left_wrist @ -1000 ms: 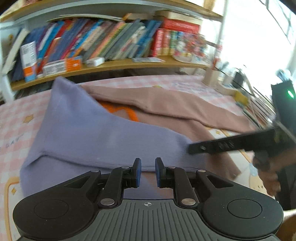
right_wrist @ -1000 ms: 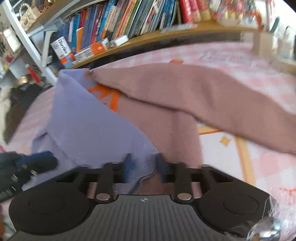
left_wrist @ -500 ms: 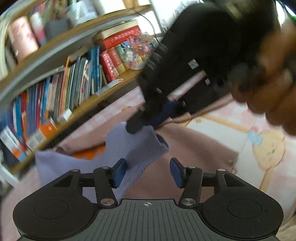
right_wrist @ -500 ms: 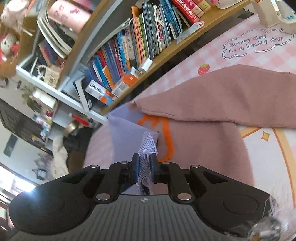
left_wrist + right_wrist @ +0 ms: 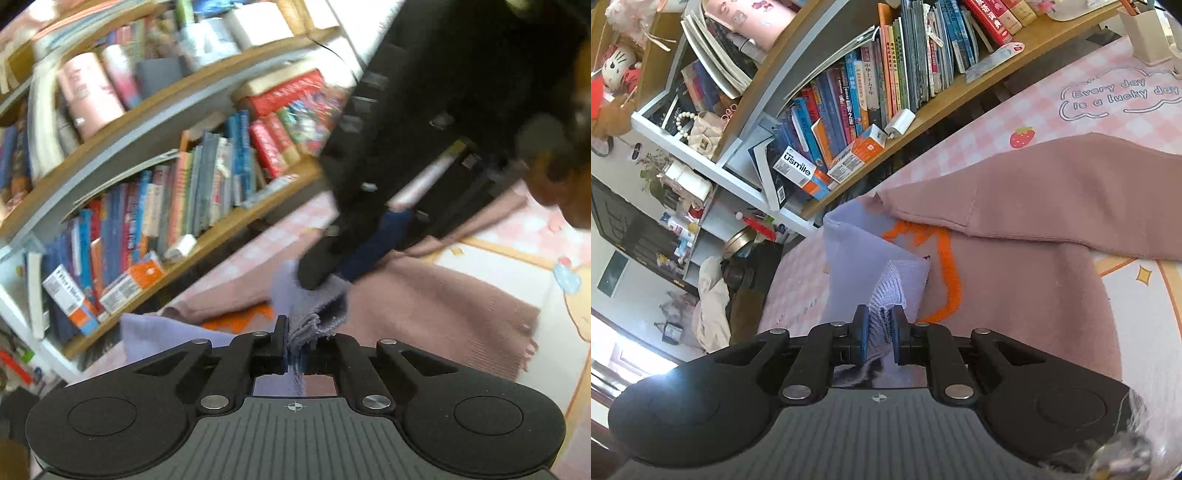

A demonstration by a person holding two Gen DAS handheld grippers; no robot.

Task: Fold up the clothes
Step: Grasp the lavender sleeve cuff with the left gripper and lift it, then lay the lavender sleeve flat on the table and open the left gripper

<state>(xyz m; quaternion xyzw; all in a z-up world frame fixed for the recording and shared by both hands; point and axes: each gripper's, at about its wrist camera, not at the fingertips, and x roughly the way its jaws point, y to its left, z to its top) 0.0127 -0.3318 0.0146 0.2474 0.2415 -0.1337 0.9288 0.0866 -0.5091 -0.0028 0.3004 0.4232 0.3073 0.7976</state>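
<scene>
A lilac knit sleeve (image 5: 871, 254) rises off a dusty-pink sweater (image 5: 1071, 206) with an orange motif (image 5: 945, 258), spread on the pink checked table mat (image 5: 1004, 122). My right gripper (image 5: 879, 334) is shut on the sleeve's ribbed cuff and holds it up. In the left wrist view my left gripper (image 5: 299, 345) is shut on the same cuff edge (image 5: 314, 317). The right gripper (image 5: 332, 266) pinches that cuff just beyond it, with a person's hand (image 5: 561, 177) behind. The rest of the lilac garment (image 5: 162, 332) lies lower left.
A wooden bookshelf (image 5: 923, 99) packed with books runs along the table's far edge, with small boxes (image 5: 849, 158) on its lower board. A white pen holder (image 5: 1145, 33) stands at the far right. A dark chair with clothes (image 5: 716, 306) sits left of the table.
The left gripper, open half a second ago, has shut on the lilac cuff. The right gripper took hold of the cuff a second ago and has lifted it further; both views are tilted.
</scene>
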